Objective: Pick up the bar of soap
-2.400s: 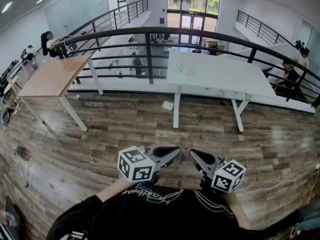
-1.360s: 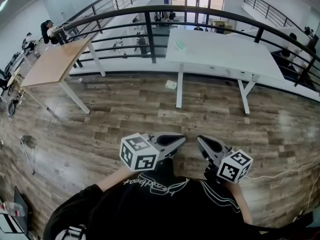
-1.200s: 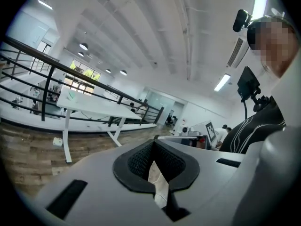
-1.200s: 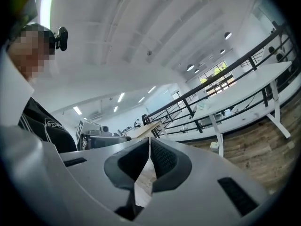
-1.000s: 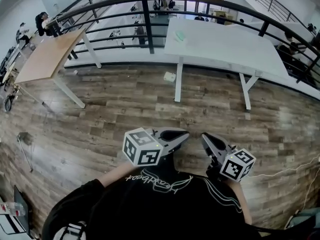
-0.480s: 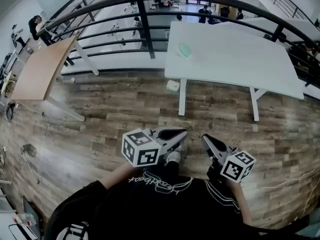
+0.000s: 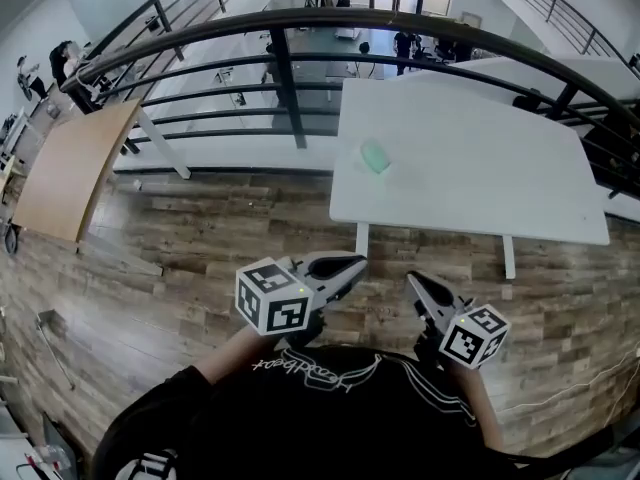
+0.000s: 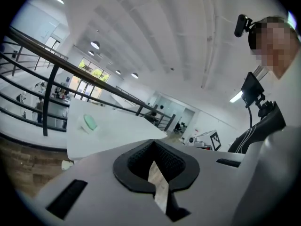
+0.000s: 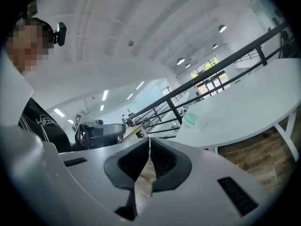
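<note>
Now, both grippers are low and near, close to the person's chest above the wood floor [image 7: 180,258]. The left gripper [image 7: 352,264] is clenched with nothing between its jaws, and the right gripper [image 7: 413,282] just beside it is clenched and empty too. The soap [image 7: 375,156], a pale green bar, lies far ahead on the white table [image 7: 480,178], toward its left end and well apart from both grippers, with the dark railing [image 7: 300,23] curving beyond it.
</note>
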Tool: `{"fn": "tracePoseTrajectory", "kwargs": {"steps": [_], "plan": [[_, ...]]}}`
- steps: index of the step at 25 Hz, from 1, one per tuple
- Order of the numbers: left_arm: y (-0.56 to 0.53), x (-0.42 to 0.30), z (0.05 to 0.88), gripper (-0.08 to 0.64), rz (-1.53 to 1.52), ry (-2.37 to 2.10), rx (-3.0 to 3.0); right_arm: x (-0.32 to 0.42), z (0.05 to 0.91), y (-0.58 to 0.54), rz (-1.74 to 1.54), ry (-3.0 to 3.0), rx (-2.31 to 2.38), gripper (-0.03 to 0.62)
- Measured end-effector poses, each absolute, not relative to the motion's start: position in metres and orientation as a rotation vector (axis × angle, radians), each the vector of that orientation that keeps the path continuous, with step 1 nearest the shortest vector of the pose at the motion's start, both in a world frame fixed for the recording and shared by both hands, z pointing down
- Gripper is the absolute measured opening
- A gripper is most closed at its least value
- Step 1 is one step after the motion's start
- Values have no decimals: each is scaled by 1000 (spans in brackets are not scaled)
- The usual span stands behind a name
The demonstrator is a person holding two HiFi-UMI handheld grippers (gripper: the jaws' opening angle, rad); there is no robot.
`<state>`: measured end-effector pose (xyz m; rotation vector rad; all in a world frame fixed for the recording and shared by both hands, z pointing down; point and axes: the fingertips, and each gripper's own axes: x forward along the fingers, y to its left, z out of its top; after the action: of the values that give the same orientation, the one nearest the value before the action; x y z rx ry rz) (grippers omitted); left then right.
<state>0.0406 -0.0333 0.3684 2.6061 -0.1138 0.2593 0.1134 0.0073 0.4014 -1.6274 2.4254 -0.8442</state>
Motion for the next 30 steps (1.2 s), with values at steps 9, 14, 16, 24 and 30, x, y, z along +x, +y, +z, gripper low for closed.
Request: {"fn": "tracePoseTrajectory", "kwargs": {"steps": [9,14,16,24,30], "plan": [[-77,42,369,5,222,-109,2614,113,396,-35,-693,2542,-1701,17],[-82,36,377,5,249,-142,2641,109,404,-40,-709,2575,-1688,17],[-84,37,381,5,240,-136,2623,109,406,-43,-729,2576,-1658,17],[-124,47,391,5,267,-205,2613,115,418,-89,-796,2651,-1530,17],[-165,60,399,5,297,-257,2590,123,426,-136,-835,2689,-1440,17]]}}
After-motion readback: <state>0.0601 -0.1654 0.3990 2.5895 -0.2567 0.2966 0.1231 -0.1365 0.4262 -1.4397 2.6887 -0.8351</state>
